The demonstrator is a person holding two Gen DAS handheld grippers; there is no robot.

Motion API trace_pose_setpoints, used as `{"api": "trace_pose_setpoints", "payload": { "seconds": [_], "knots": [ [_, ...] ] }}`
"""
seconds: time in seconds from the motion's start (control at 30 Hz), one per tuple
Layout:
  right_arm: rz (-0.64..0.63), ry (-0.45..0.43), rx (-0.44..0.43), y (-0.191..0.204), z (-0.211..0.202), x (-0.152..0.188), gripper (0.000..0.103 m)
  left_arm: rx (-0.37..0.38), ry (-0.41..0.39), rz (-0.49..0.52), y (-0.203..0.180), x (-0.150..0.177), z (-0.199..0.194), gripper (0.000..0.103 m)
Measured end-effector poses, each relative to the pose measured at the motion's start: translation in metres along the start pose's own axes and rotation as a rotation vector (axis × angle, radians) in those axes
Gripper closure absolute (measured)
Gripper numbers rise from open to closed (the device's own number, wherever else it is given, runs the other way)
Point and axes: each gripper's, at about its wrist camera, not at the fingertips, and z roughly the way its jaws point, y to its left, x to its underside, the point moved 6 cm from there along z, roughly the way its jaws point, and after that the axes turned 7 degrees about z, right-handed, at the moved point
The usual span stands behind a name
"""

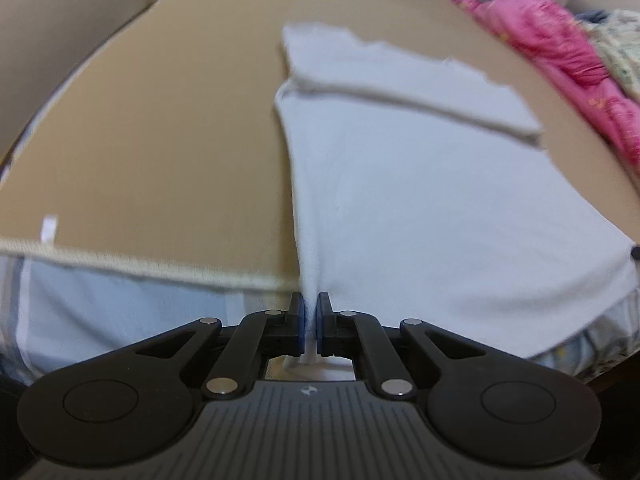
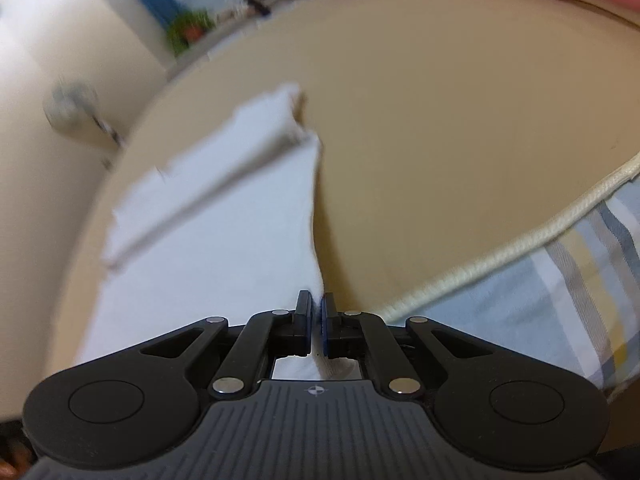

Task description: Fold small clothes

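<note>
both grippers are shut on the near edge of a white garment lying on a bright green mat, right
Not quite: the mat is tan, not green, as both wrist views show. The rest holds: the left gripper and right gripper are each shut on the near edge of the white garment.

Soft white cloth garment point(image 1: 420, 208), matt tan mat point(image 1: 160, 128), corded edge

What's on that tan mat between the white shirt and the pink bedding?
Nothing. In the left wrist view, a bare strip of the tan mat separates the white cotton garment from the crumpled pink fabric bedding.
</note>
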Motion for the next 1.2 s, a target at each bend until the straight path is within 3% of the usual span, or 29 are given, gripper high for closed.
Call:
{"api": "trace_pose_setpoints", "payload": {
  "seconds": [0.1,0.33,0.47,0.57,0.67,0.8,0.93,0.97,1.0,1.03,1.07,1.1,1.13,1.17,1.2],
  "knots": [
    [0.007,-0.065,-0.076,0.009,-0.028,-0.012,0.099,0.018,-0.059,-0.006,-0.001,-0.006,-0.025,0.098],
    [-0.036,-0.134,-0.16,0.02,-0.074,-0.013,0.1,0.086,-0.142,-0.02,0.002,-0.003,-0.081,0.099],
    [-0.031,-0.13,-0.226,0.022,-0.122,-0.003,0.1,0.141,-0.141,0.0,0.003,0.016,-0.14,0.099],
    [-0.026,-0.148,-0.297,0.025,-0.173,0.005,0.1,0.226,-0.213,-0.012,0.01,0.021,-0.193,0.098],
    [0.0,-0.175,-0.32,0.021,-0.199,0.0,0.1,0.257,-0.252,-0.039,0.02,0.005,-0.205,0.098],
    [-0.018,-0.174,-0.271,0.027,-0.158,-0.033,0.1,0.249,-0.236,-0.084,0.032,-0.049,-0.143,0.098],
    [-0.028,-0.143,-0.188,0.036,-0.051,-0.092,0.1,0.218,-0.165,-0.151,0.047,-0.127,-0.029,0.096],
    [0.006,-0.133,-0.172,0.034,-0.018,-0.109,0.099,0.226,-0.135,-0.156,0.05,-0.145,0.001,0.092],
    [0.028,-0.124,-0.155,0.035,0.02,-0.125,0.098,0.18,-0.115,-0.148,0.054,-0.161,0.029,0.091],
    [0.026,-0.116,-0.122,0.032,0.046,-0.134,0.097,0.096,-0.114,-0.144,0.061,-0.171,0.046,0.09],
    [-0.014,-0.123,-0.028,0.027,0.072,-0.144,0.095,0.037,-0.134,-0.151,0.068,-0.177,0.055,0.087],
    [-0.041,-0.13,0.049,0.022,0.086,-0.146,0.092,0.037,-0.171,-0.174,0.075,-0.178,0.06,0.082],
    [-0.048,-0.129,0.07,0.015,0.096,-0.147,0.091,0.065,-0.195,-0.208,0.081,-0.174,0.065,0.076],
    [-0.044,-0.121,0.05,0.009,0.102,-0.143,0.091,0.095,-0.173,-0.243,0.085,-0.166,0.073,0.076],
    [-0.034,-0.091,0.049,0.003,0.108,-0.138,0.09,0.089,-0.089,-0.256,0.087,-0.16,0.084,0.076]
  ]
}}
